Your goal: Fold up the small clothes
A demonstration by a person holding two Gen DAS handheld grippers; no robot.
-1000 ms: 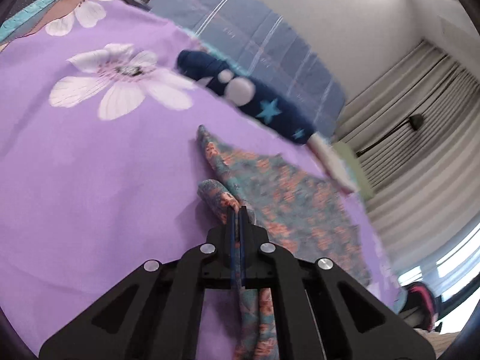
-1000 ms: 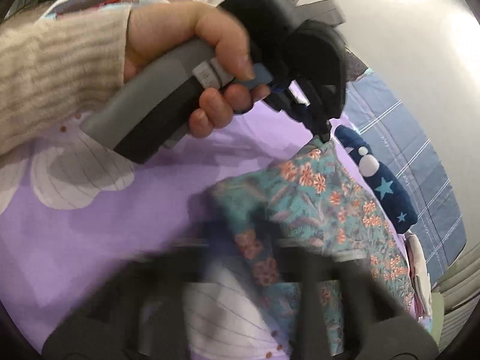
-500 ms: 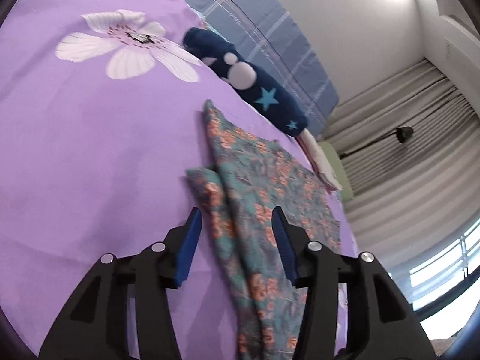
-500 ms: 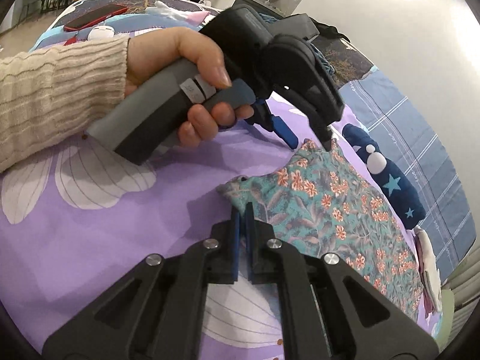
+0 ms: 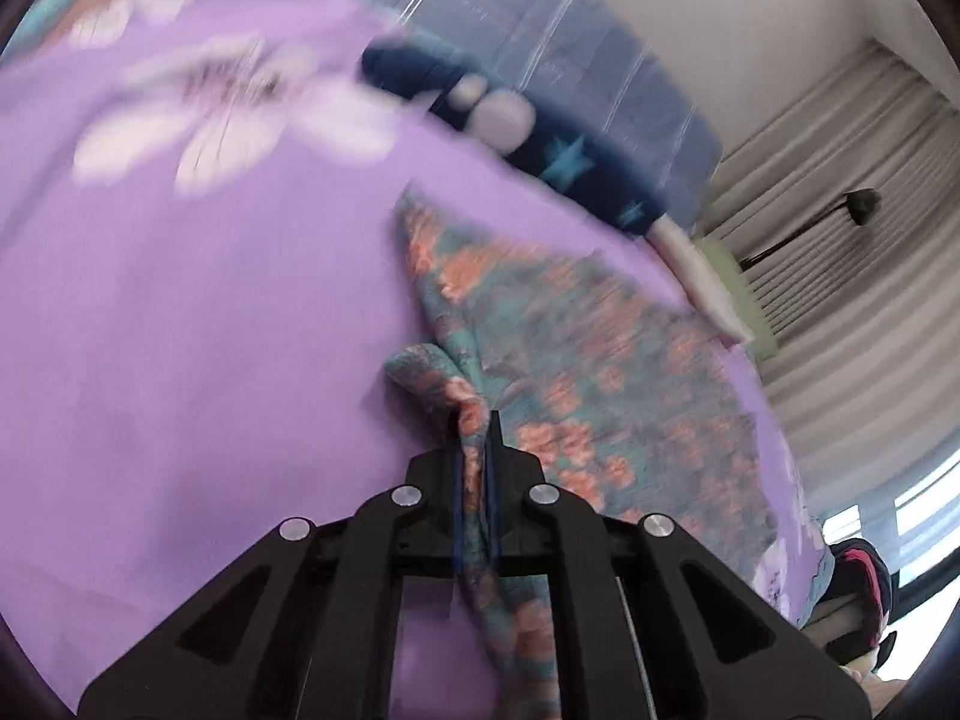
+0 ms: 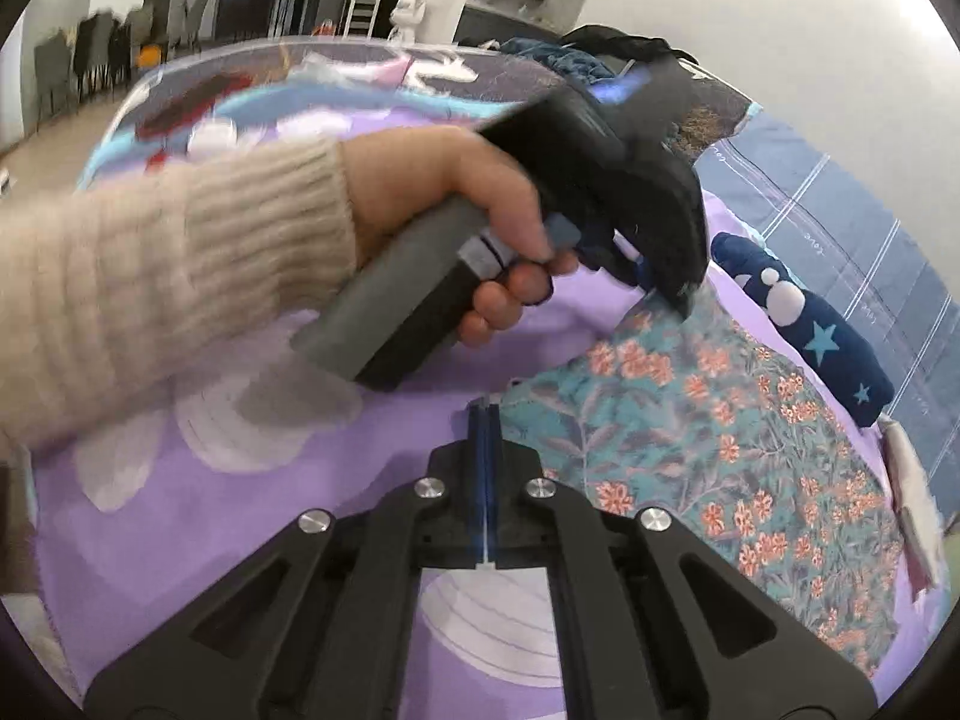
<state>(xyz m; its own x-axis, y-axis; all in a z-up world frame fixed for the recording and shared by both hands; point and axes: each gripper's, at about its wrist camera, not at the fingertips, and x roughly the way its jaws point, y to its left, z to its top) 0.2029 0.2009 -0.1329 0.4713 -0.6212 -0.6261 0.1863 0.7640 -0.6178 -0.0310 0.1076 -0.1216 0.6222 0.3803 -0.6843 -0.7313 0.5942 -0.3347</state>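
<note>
Between the blue pads of the left gripper [image 5: 475, 429] a bunched fold of the teal floral garment [image 5: 576, 372] is pinched; its jaws have just been closing, and now they clamp the cloth, which trails back under the tool's black frame. Ahead of that gripper and off to its right, the rest of the garment lies spread on the purple flowered bedsheet [image 5: 180, 312]. Beyond it, further from the tips, sits a navy star-print roll [image 5: 540, 144], against a blue checked pillow [image 5: 540, 48]. From the right wrist view, the right gripper [image 6: 485, 414] has its pads pressed flat together with nothing between them, its tips just beside the garment's near edge. Past it, a hand [image 6: 468, 222] in a cream knit sleeve [image 6: 168, 276] grips the other tool's grey handle.
</note>
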